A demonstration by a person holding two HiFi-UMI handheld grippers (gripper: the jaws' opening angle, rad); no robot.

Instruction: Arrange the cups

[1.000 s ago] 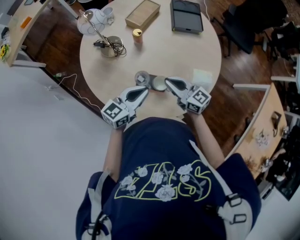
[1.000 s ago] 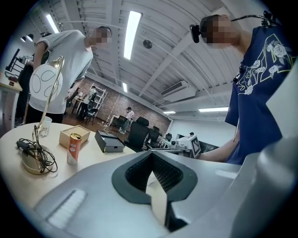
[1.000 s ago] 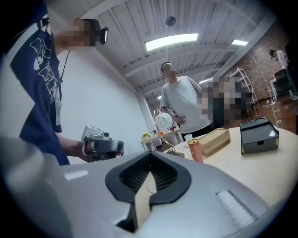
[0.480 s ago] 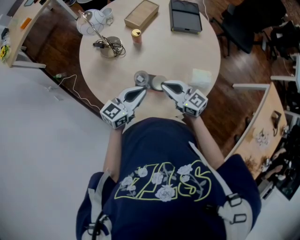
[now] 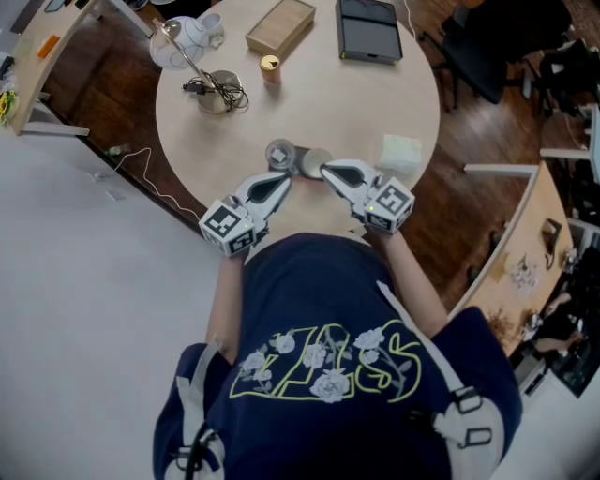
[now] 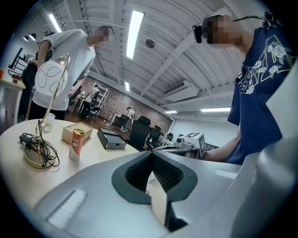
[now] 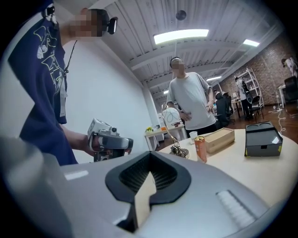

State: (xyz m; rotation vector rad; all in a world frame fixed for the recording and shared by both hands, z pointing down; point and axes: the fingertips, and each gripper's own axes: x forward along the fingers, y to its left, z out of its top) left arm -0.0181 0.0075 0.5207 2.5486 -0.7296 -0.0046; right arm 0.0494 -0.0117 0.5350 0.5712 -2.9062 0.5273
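Note:
Two small grey cups stand side by side near the round table's front edge, one (image 5: 280, 154) on the left and one (image 5: 314, 163) on the right. My left gripper (image 5: 285, 179) lies just in front of the left cup, with its tip close to it. In the left gripper view its jaws (image 6: 151, 153) are shut with nothing between them. My right gripper (image 5: 325, 170) reaches the right cup's rim from the right. Its jaws (image 7: 150, 153) are also shut and empty. Neither gripper view shows a cup.
Further back on the beige table (image 5: 375, 98) are a gold desk lamp with cable (image 5: 217, 94), an orange can (image 5: 270, 67), a wooden box (image 5: 281, 26), a black box (image 5: 370, 30) and a white pad (image 5: 401, 150). A person in a white shirt (image 7: 191, 100) stands beyond the table.
The right gripper has edged slightly left toward the right cup. The left gripper and both cups have stayed put.

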